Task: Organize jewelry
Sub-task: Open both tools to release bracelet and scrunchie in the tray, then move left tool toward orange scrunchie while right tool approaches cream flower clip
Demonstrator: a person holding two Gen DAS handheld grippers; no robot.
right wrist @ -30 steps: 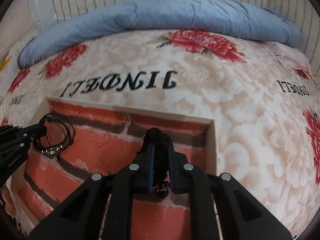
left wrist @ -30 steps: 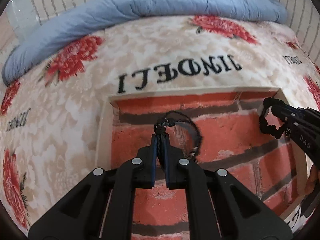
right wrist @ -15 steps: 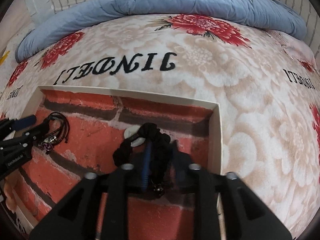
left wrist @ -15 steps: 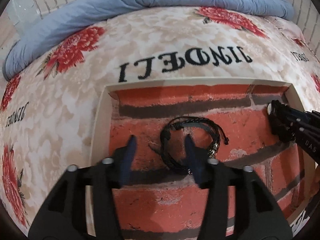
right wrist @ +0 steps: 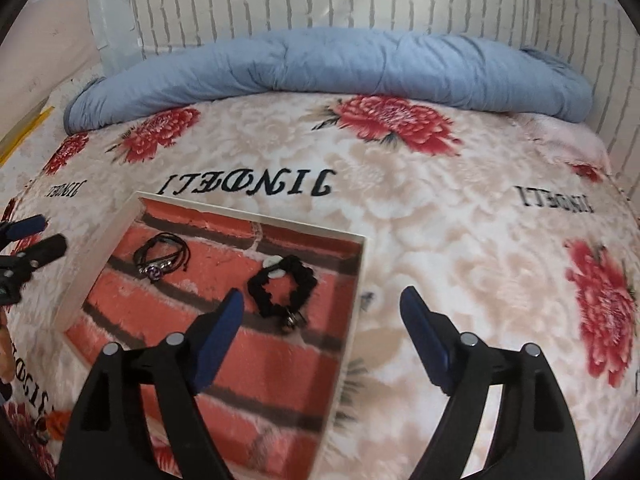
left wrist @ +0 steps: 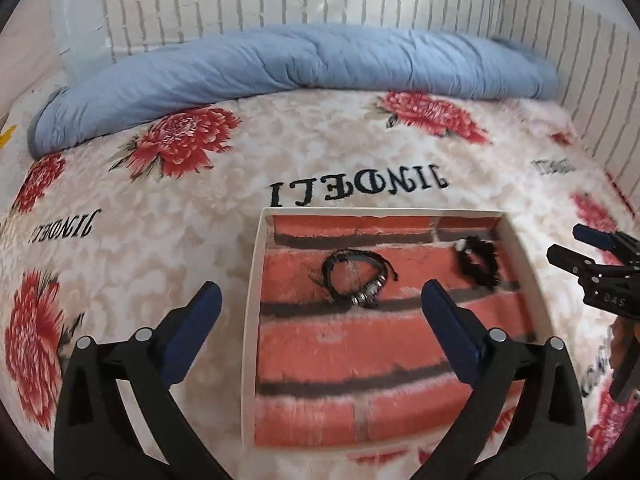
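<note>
Both grippers, L point(left wrist: 320, 304) & R point(right wrist: 322, 310), just let go, fingers opening w/ nothing between; black cord bracelet point(left wrist: 356, 278) & black beaded bracelet point(right wrist: 282, 290) now lie in the shallow brick-print tray point(left wrist: 254, 280); placement looks done.

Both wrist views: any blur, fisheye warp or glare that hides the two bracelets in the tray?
Left wrist view: the tray floor near the camera is motion-smeared, the cord bracelet stays readable, and the ruffled bracelet is soft. Right wrist view: sharper, with both the cord bracelet and the ruffled bracelet clear. Fisheye bows the bed and wall in both; lighting is even, no glare.
</note>
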